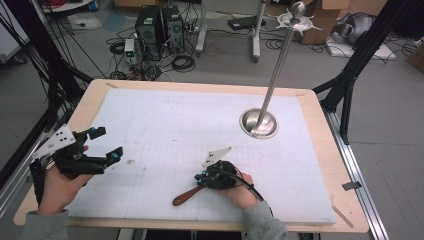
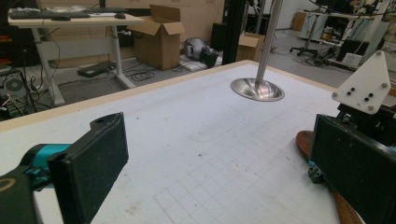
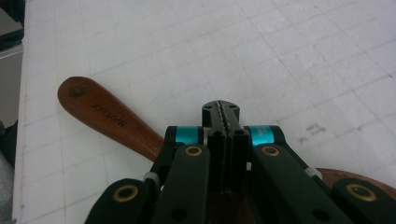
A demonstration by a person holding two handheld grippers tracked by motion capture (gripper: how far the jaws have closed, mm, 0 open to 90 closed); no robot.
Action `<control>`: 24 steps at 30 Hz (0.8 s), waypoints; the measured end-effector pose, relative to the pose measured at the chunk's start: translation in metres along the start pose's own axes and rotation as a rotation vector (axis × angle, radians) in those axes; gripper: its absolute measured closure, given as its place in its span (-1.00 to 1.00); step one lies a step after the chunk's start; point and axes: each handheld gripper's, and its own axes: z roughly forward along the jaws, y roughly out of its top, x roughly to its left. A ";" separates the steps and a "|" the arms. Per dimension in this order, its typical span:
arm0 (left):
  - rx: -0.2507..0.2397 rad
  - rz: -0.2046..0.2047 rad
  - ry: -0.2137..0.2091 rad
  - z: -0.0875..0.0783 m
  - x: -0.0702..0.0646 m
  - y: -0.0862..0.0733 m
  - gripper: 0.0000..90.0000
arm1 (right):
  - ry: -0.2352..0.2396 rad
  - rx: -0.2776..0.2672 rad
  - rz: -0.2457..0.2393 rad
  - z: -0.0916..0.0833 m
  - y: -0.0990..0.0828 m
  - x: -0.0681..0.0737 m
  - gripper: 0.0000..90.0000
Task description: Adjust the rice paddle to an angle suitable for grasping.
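So the wooden spoon (image 1: 187,196) is lying flat on the white mat (image 1: 165,125) down near the 6 o'clock edge of the table (image 1: 320,130) in the high view, handle pointing out toward about 8 o'clock. The right gripper (image 1: 201,178) sits right on top of it, at the end away from the handle tip, with the person's hand wrapped around the back. In the right gripper view that gripper (image 3: 221,108) has its fingers pressed tight together with basically no gap, and the brown handle (image 3: 107,116) runs out from under it toward 10 o'clock; there's more brown wood peeking out at the lower right, so the spoon passes underneath the gripper body, but I honestly can't tell if the tips are pinching any of it or just resting over it. The left gripper (image 1: 111,144) is over at about 8 o'clock on the table, well apart from the spoon, fingers spread wide with nothing between them; the left gripper view shows bare mat between the two black pads (image 2: 93,163). As for containers, the closest thing is the shiny metal dish-shaped base (image 1: 258,123) at around 2 o'clock, and what's in it is just the metal pole (image 1: 277,65) standing up out of its middle.
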 end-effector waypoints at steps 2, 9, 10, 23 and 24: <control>-0.002 -0.002 -0.003 0.001 0.000 0.000 -0.89 | 0.002 0.001 0.006 -0.002 -0.001 0.000 1.00; 0.004 0.001 -0.025 0.013 -0.002 0.001 -0.89 | -0.010 -0.007 0.026 -0.012 -0.012 -0.004 1.00; 0.004 0.001 -0.028 0.014 -0.003 0.001 -0.89 | -0.012 -0.009 0.024 -0.014 -0.014 -0.005 1.00; 0.016 0.007 -0.060 0.030 -0.006 0.002 -0.89 | -0.034 -0.018 0.053 -0.031 -0.030 -0.014 1.00; 0.016 0.007 -0.060 0.030 -0.006 0.002 -0.89 | -0.034 -0.018 0.053 -0.031 -0.030 -0.014 1.00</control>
